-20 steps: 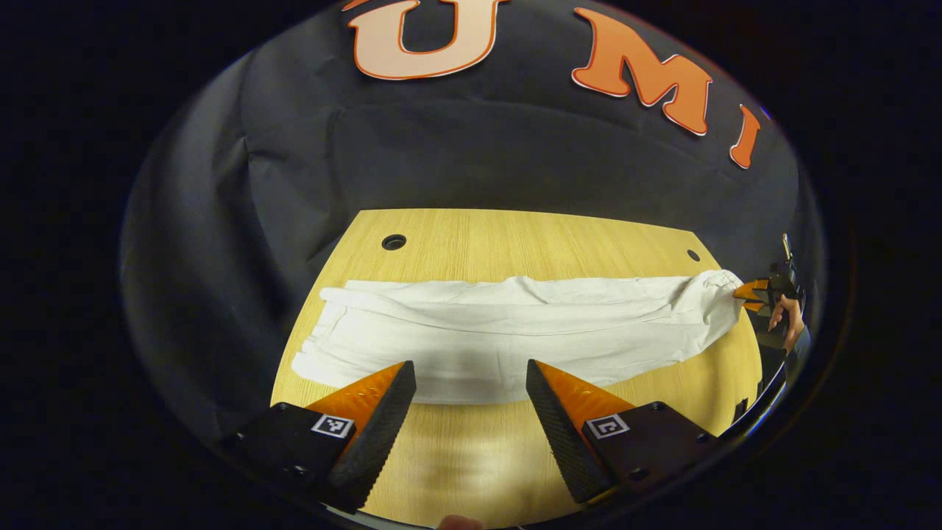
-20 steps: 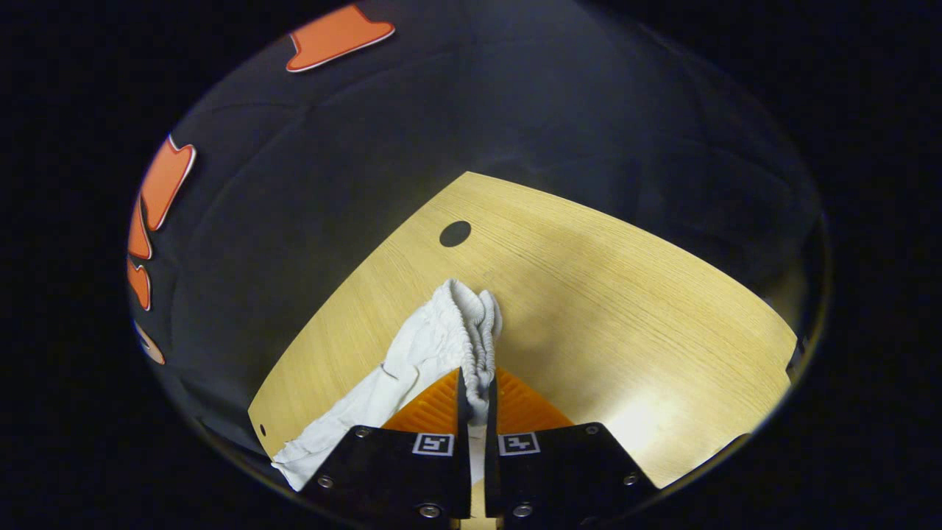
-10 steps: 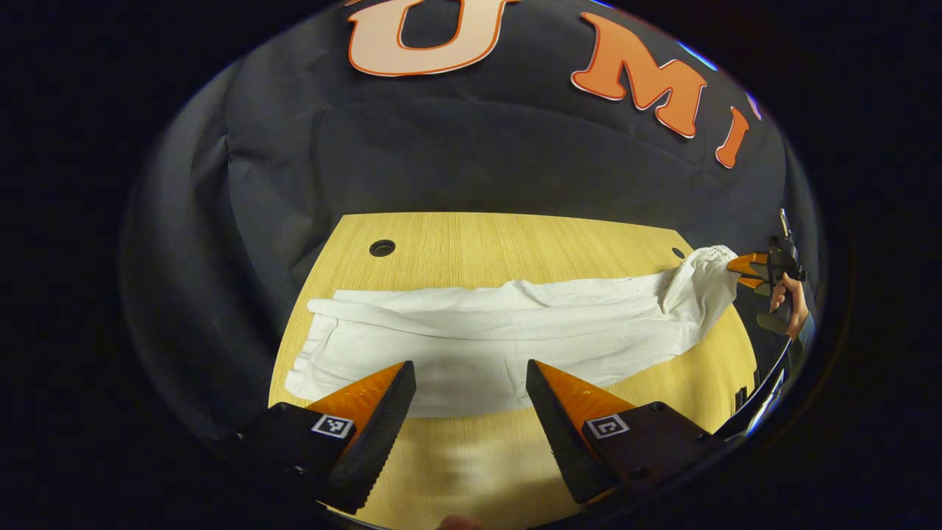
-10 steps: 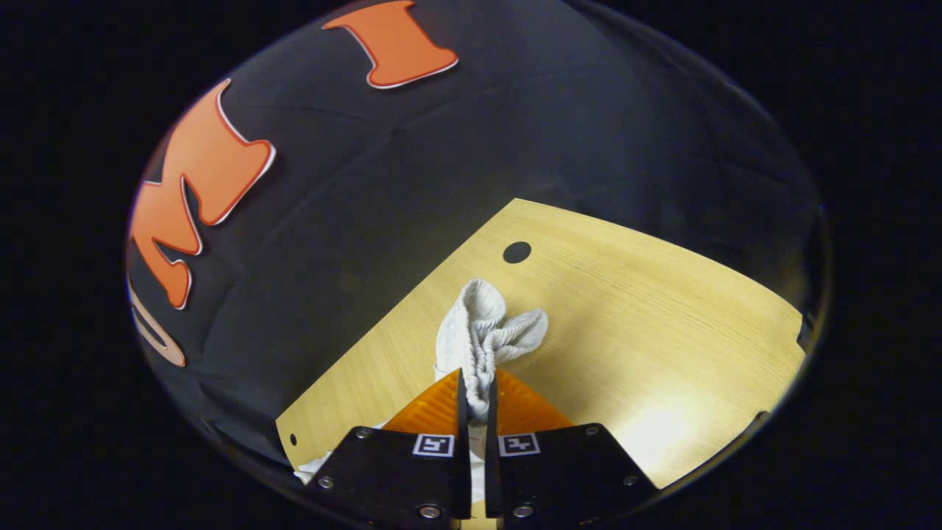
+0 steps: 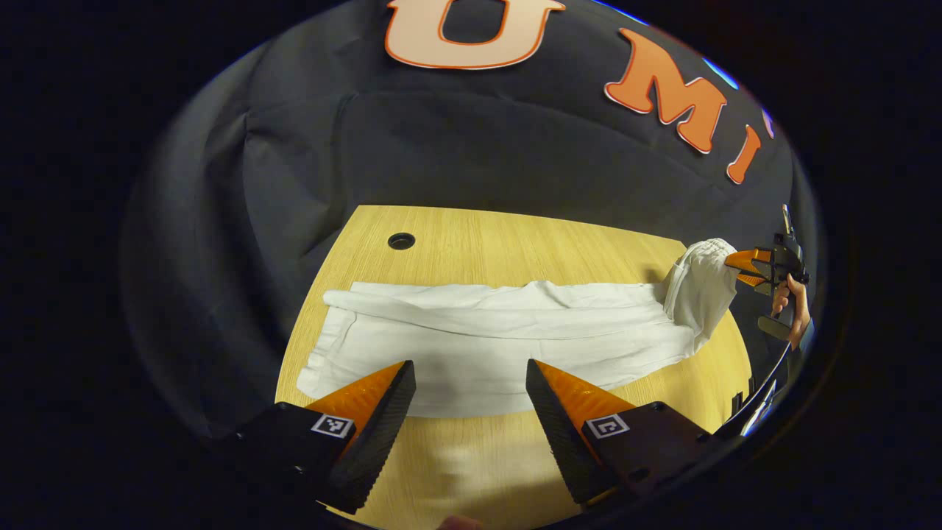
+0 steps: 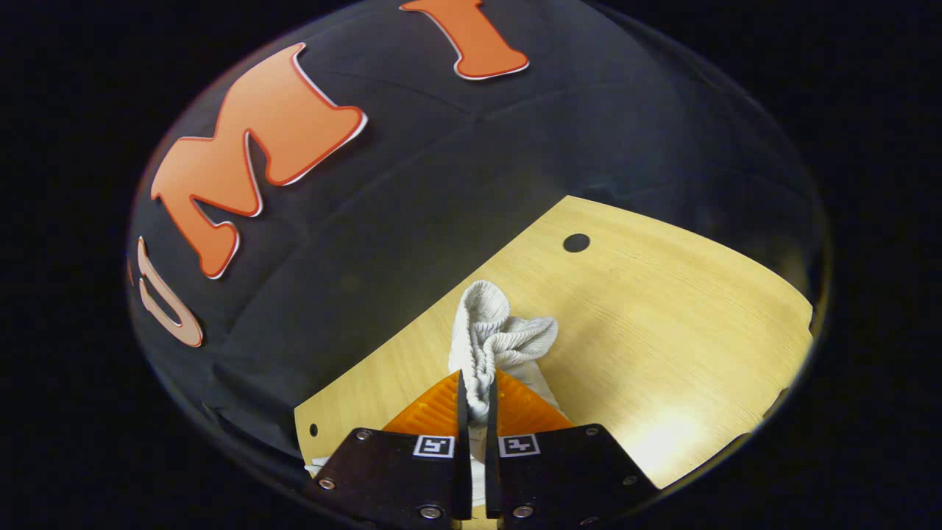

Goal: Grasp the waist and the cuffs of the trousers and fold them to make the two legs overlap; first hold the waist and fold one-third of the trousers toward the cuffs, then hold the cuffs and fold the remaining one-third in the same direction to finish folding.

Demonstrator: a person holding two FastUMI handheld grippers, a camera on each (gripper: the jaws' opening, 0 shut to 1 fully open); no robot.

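Note:
White trousers (image 5: 486, 338) lie stretched across the wooden table (image 5: 515, 235), cuffs at the left, legs overlapped. My left gripper (image 5: 471, 372) hovers open over the near edge of the trousers' middle, nothing between its fingers. At the far right the elastic waist (image 5: 705, 269) is lifted off the table, pinched by my right gripper (image 5: 732, 266), held by a hand (image 5: 791, 313). In the right gripper view the bunched ribbed waistband (image 6: 489, 342) stands up between the fingers of my right gripper (image 6: 475, 383), which is shut on it.
The table has a round cable hole (image 5: 401, 241) at its far left corner and another (image 6: 575, 242) near the waist end. The black cloth wall rises right behind the table's far edge. Bare wood (image 6: 662, 331) extends beyond the waistband.
The right gripper has raised the waist higher off the table and turned toward the trousers' middle, so the waist end now stands up. The left gripper stayed open in about the same place.

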